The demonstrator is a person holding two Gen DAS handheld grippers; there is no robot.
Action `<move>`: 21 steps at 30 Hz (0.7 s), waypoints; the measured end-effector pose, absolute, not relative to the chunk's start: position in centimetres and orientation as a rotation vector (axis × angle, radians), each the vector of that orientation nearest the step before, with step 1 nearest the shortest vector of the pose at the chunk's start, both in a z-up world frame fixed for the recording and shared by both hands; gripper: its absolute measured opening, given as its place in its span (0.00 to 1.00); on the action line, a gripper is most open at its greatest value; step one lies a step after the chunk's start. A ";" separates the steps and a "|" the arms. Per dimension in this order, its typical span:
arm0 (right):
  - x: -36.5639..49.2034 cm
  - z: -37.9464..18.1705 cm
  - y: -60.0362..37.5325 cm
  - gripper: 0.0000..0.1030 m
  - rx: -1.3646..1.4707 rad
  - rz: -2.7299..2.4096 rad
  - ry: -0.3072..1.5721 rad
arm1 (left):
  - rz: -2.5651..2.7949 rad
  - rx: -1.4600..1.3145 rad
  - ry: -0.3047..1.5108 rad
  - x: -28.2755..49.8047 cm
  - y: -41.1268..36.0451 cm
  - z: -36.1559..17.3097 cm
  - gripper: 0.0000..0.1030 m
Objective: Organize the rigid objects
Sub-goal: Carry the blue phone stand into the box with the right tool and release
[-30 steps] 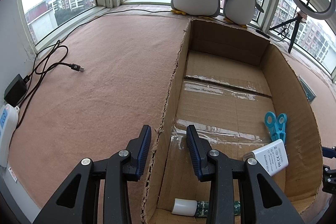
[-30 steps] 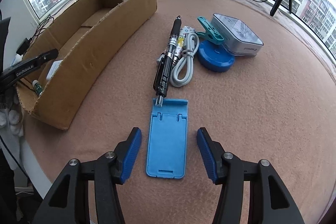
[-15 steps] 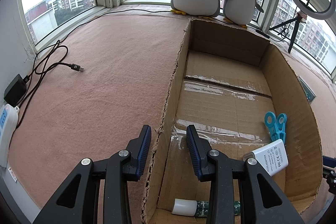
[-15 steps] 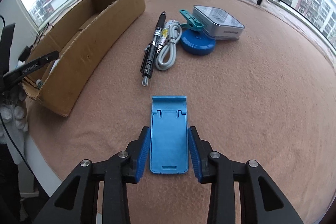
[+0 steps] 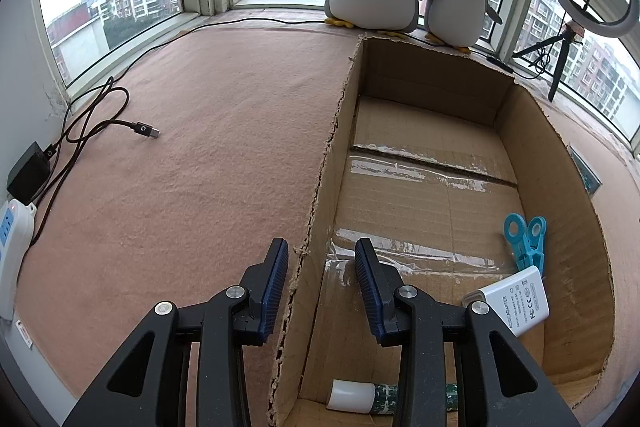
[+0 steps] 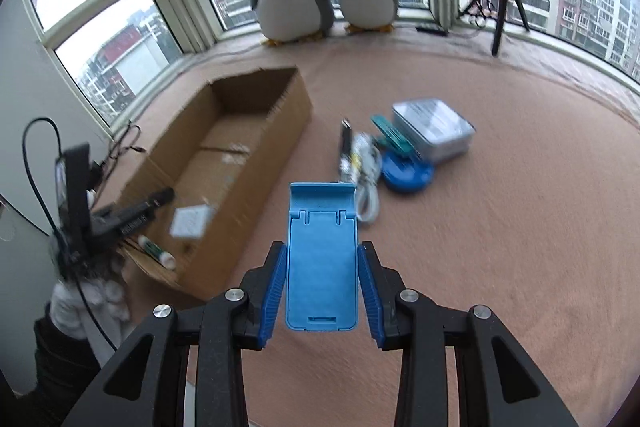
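Right gripper [image 6: 322, 283] clamped on blue phone stand [image 6: 321, 259], clear of carpet. Left gripper [image 5: 320, 287] narrow, straddling cardboard box [image 5: 320, 211] wall; contact unclear.

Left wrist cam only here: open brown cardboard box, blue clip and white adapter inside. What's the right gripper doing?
Observer: The right gripper is shut on a flat blue plastic phone stand, with its fingers on the stand's two long edges.
Operator: Stand on the floor or off it?
Observer: Off it, as far as I can tell. It is held clear of the pink carpet, to the right of the brown cardboard box.
Operator: What's left outside the box?
Observer: One cluster beyond the stand: a black pen, a white coiled cable, a teal plastic clip, a round blue disc and a silver metal tin.
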State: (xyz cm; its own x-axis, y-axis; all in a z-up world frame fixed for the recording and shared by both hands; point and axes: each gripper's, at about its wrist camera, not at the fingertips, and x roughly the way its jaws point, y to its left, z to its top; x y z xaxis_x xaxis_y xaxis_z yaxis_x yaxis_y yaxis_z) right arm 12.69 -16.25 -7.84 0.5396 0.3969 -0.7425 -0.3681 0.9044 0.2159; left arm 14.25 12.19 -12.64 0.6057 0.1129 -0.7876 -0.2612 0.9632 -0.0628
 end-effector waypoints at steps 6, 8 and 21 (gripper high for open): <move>14.6 -7.2 -11.2 0.32 0.047 0.535 0.861 | 0.215 -0.186 0.893 14.2 12.3 -12.7 0.37; 15.2 -7.6 -9.5 0.32 0.032 0.547 0.864 | 0.213 -0.186 0.893 14.2 12.4 -12.7 0.37; 16.3 -10.6 -3.7 0.32 -0.073 0.556 0.904 | 0.212 -0.190 0.891 14.1 12.3 -12.7 0.37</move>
State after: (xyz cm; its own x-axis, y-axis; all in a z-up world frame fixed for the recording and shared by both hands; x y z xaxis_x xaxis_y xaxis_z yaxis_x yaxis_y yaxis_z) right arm 16.31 -3.69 -10.58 0.4876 0.4273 -0.7613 -0.4871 0.8568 0.1690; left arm 14.12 12.27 -12.68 0.6105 0.1042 -0.7851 -0.2612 0.9623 -0.0754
